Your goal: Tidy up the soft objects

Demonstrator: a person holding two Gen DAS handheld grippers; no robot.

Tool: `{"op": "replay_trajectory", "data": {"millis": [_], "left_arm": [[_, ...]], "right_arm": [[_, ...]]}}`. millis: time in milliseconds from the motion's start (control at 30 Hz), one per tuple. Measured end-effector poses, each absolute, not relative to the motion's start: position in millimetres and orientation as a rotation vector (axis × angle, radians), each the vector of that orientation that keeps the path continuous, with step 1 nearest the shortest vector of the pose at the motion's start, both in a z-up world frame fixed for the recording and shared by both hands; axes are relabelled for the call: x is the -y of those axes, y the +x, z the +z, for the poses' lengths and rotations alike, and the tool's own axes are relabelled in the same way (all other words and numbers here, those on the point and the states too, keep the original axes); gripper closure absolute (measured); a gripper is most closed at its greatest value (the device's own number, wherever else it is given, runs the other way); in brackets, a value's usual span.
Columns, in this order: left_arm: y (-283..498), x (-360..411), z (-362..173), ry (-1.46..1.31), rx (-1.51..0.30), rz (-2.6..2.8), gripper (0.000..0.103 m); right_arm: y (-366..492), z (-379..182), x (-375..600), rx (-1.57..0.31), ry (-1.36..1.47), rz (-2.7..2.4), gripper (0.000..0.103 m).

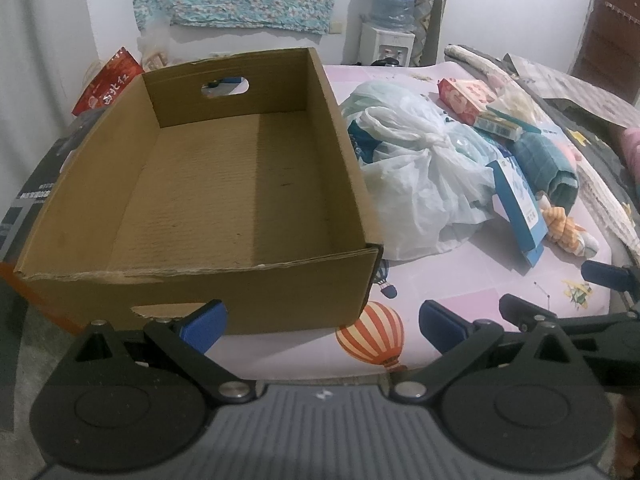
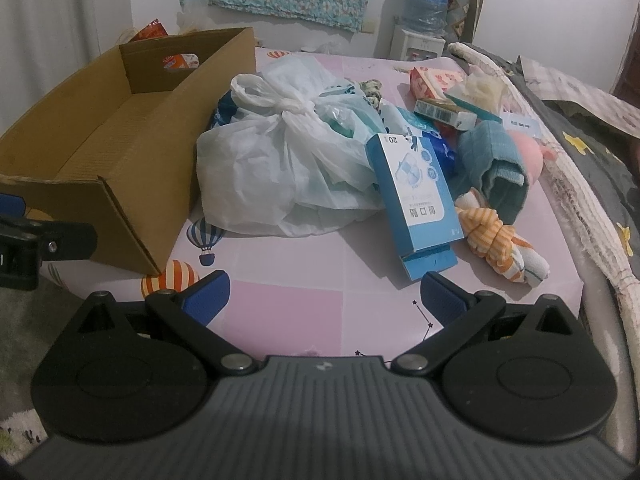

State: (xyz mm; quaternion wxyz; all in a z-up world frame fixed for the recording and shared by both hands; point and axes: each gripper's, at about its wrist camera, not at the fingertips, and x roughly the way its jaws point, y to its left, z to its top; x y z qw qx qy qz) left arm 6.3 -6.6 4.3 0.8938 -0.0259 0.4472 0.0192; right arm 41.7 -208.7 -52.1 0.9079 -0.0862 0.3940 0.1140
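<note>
Progress: judging by the bare floor of the cardboard box (image 1: 224, 184), nothing is packed yet; every soft thing lies outside it, so the whole sorting is left.
Left hand-held gripper (image 1: 322, 326): jaws apart, holding nothing, hovering low at the near edge of the counter (image 2: 288, 312), the box's near wall just ahead of its left finger.
Cardboard box: ahead and left of the left hand-held gripper; long axis runs away from it, open top up.
Plastic bag (image 2: 276, 176): knotted, ahead of the right hand-held gripper and just beside the box's right wall.
Right hand-held gripper (image 2: 324, 300): jaws apart, empty.
Blue carton (image 2: 420, 196): ahead and slightly right, leaning on the pile, long axis pointing roughly back at the hand-held gripper; stiff, probably not part of the job.
Teal towel (image 2: 492, 160): folded, beyond the carton to the right.
Striped cloth (image 2: 496, 240): twisted bundle, nearest soft item, ahead right; long axis slants from far-left to near-right.
</note>
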Motion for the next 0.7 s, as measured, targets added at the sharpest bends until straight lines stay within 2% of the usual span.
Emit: {"op": "replay_trajectory", "data": {"millis": [367,533,700], "left_arm": [[16.5,39.9,20.4,0.027,-0.871,-0.054,0.000],[31.8,70.0,28.7,0.050,-0.816,-0.170,0.000],[50.2,107.0,32.8,0.064,-0.753,-0.263,0.000]], "right_arm": [[47.0,-61.0,253.7,-0.775,-0.085,0.150,0.001],[46.7,-68.6,300.6,-0.711,-0.009,0.084,0.001],[54.4,-75.1,330.7,-0.614,-0.054,0.108,0.001]]}}
